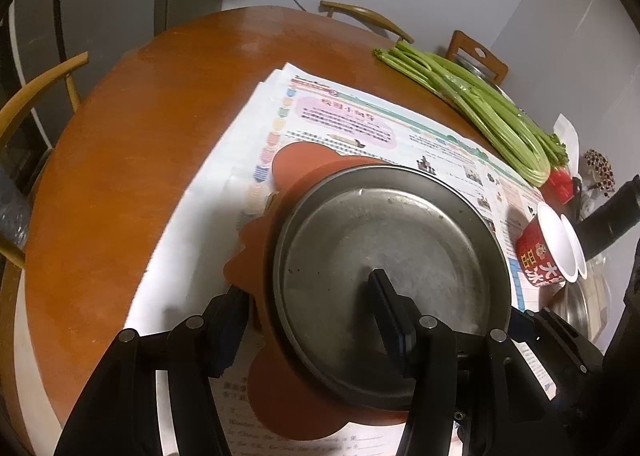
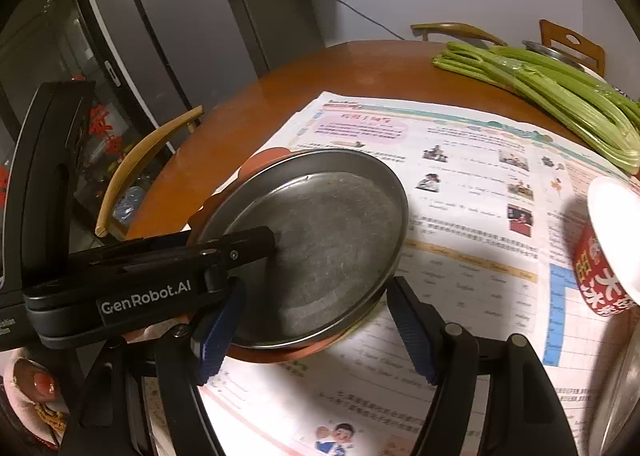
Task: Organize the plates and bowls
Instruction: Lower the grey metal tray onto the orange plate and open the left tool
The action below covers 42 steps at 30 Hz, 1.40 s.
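Note:
A round metal plate (image 1: 392, 256) rests tilted on an orange flower-shaped mat (image 1: 296, 164) over newspaper. My left gripper (image 1: 312, 304) straddles the plate's near rim, one finger inside the plate and one outside over the mat; the jaws look closed on the rim. In the right wrist view the same plate (image 2: 320, 240) is lifted at its near edge, with the left gripper's finger lying across it. My right gripper (image 2: 316, 336) is open, its blue-padded fingers (image 2: 412, 332) on either side of the plate's near edge, not touching. A red bowl with white inside (image 1: 548, 252) stands at the right and shows in the right wrist view (image 2: 608, 252).
A round wooden table (image 1: 140, 136) carries spread newspaper (image 1: 360, 124) and a bundle of celery (image 1: 480, 104) at the far right. Wooden chairs (image 1: 32, 96) surround the table. Another metal dish (image 1: 580, 308) sits under the red bowl. A fridge (image 2: 160, 36) stands behind.

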Tool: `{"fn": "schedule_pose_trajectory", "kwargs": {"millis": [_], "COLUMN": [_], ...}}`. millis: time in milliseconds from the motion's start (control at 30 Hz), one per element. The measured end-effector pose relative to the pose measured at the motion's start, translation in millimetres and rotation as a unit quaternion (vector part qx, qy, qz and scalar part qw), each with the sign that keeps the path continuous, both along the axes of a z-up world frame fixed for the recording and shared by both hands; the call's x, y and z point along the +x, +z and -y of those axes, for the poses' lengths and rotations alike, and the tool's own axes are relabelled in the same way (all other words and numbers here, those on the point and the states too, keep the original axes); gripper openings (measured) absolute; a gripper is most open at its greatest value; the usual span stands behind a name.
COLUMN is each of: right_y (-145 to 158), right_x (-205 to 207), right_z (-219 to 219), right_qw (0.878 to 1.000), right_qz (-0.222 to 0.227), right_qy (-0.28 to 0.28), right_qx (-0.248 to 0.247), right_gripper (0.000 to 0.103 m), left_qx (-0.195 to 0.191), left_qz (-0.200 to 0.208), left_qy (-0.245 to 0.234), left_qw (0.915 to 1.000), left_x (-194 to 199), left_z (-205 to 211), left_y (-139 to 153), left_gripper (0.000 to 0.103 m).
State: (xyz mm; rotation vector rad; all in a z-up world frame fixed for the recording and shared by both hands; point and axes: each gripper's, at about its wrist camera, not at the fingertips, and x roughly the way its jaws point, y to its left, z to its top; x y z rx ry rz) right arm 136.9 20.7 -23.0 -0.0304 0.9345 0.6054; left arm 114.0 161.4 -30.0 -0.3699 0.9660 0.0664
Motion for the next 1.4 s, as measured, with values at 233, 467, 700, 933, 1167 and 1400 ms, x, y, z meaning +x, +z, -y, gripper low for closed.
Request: {"fn": "schedule_pose_trajectory", "kwargs": {"millis": [233,467,700,933,1167,1400], "right_y": [-0.2,-0.5,-0.8,-0.5,0.1,5.6], "right_x": [7.4,16.6,22.9,25.9,25.9,21.6], "right_z": [16.9,33.8,43.4,49.2,52.6,56.5], "right_qw": [1.0,0.999,0.999,0.998,0.998,0.998], "right_qz": [0.002,0.004,0.013,0.015,0.015,0.023], "right_qy": [-0.018,-0.041,-0.052,-0.056,-0.054,-0.059], "right_qx": [0.002,0.006,0.0,0.006,0.011,0.011], "right_gripper": [0.073,0.073,0.073,0.073,0.073,0.073], "left_qx": [0.005,0.007,0.007,0.004,-0.001,-0.007], "left_qz": [-0.005,-0.006,-0.005,-0.005,-0.007,0.002], "left_qy": [-0.014,-0.027,-0.029,-0.025,-0.018,-0.006], "left_qw": [0.9999,0.9996,0.9995,0.9997,0.9998,1.0], "left_x": [14.0,27.2,35.2,40.3,41.6,38.6], "left_z": [16.2,33.0,43.9,47.9,48.4,44.6], "left_y": [0.0,1.5,1.1,0.7,-0.4,3.7], "left_gripper": [0.059,0.059,0.059,0.059,0.061,0.061]}}
